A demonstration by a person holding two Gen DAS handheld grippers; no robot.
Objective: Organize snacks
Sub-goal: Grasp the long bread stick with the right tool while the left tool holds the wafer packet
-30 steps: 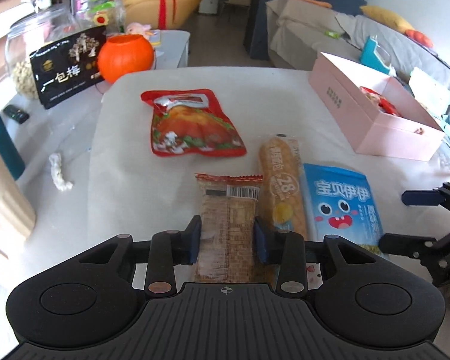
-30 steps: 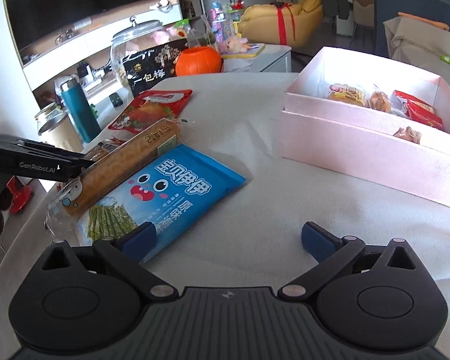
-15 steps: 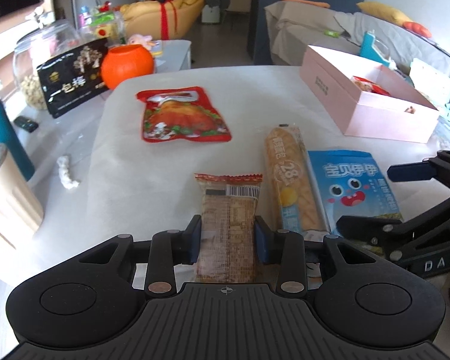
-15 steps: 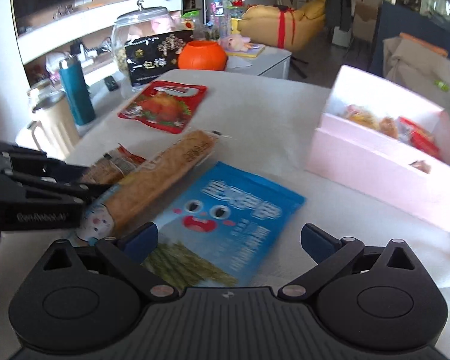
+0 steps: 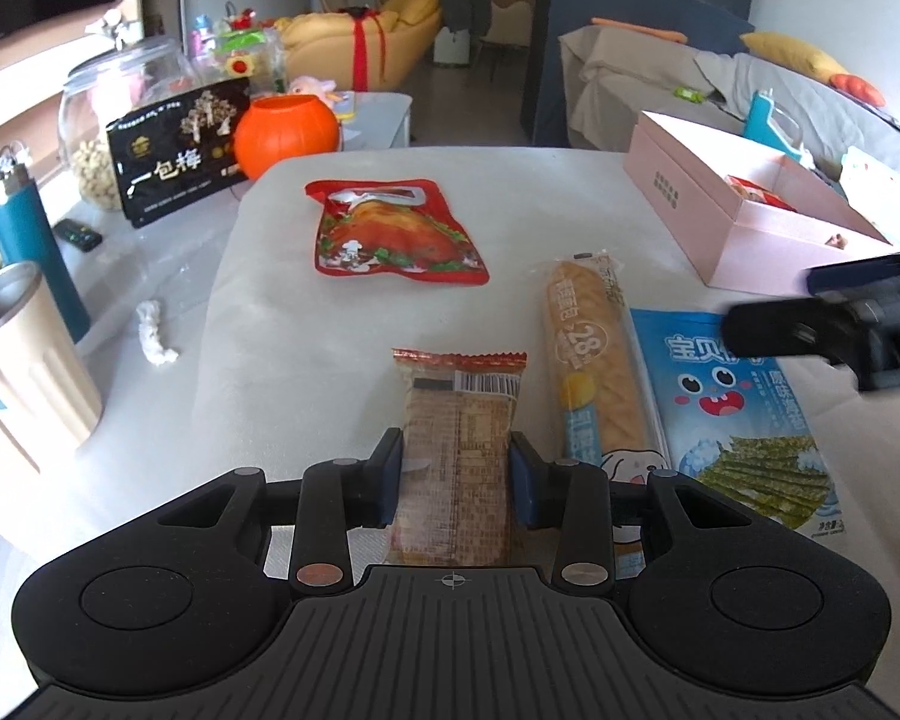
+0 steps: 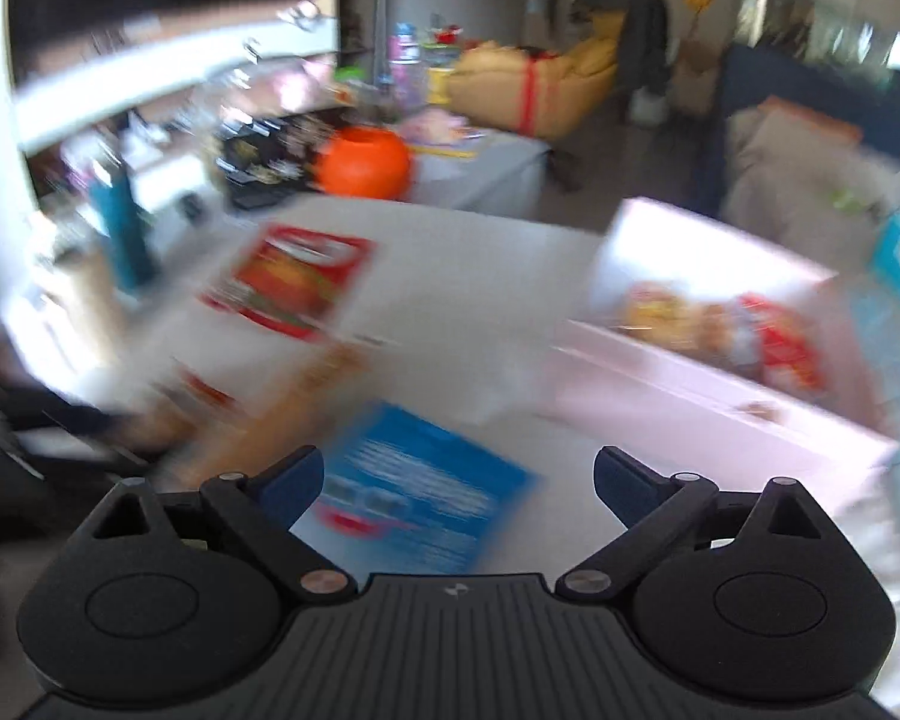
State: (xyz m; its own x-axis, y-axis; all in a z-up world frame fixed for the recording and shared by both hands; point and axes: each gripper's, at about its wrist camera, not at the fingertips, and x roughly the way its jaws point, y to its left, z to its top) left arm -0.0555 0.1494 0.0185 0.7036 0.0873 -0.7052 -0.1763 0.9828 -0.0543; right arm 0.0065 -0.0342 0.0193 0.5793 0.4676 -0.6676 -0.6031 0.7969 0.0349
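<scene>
My left gripper (image 5: pixel 457 474) is shut on a brown cracker packet (image 5: pixel 459 420), held above the white table (image 5: pixel 306 324). A long bread packet (image 5: pixel 588 354) and a blue seaweed bag (image 5: pixel 732 414) lie to its right, a red chicken pouch (image 5: pixel 390 234) farther back. The pink box (image 5: pixel 744 222) with several snacks stands at the right. My right gripper (image 6: pixel 457 483) is open and empty above the blue bag (image 6: pixel 426 498); it shows blurred in the left wrist view (image 5: pixel 840 318). The right wrist view is motion-blurred; the pink box (image 6: pixel 720 390) is at its right.
An orange pumpkin bowl (image 5: pixel 286 132), a black snack bag (image 5: pixel 174 156), a glass jar (image 5: pixel 99 120), a teal bottle (image 5: pixel 24 252) and a beige cup (image 5: pixel 18 360) stand at the left. A crumpled tissue (image 5: pixel 153 333) lies near the left edge.
My left gripper has lifted and drawn back with the cracker packet. My right gripper has risen and moved quickly over the blue bag, still open.
</scene>
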